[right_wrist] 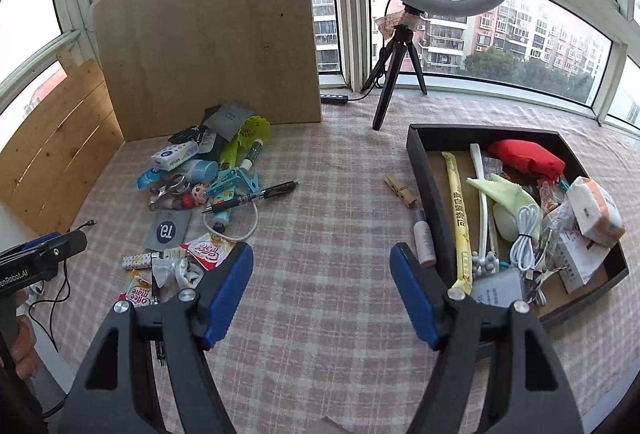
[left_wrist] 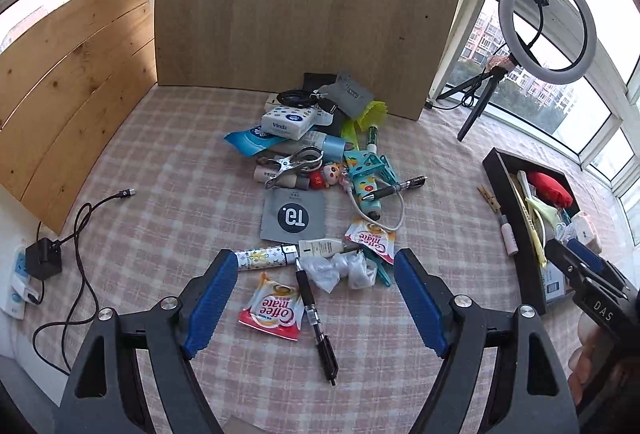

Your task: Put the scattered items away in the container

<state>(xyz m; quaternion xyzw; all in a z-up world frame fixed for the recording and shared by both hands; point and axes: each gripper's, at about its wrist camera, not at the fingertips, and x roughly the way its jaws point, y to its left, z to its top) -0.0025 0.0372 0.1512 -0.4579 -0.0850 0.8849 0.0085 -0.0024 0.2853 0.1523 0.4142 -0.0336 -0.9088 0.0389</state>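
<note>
Though the black tray (right_wrist: 416, 170) on the tabletop's (right_wrist: 328, 194) right is approx half full, most clutter (left_wrist: 320, 170) is still piled mid-left; both hand-held grippers, left (left_wrist: 316, 298) & right (right_wrist: 322, 286), gape empty; clothespin (right_wrist: 400, 190) & pink bottle (right_wrist: 425, 240) lie beside the tray.

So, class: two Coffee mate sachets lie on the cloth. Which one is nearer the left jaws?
The lower Coffee mate sachet, lying alone beside the black pen; the other sachet sits farther off, against the pile.
</note>
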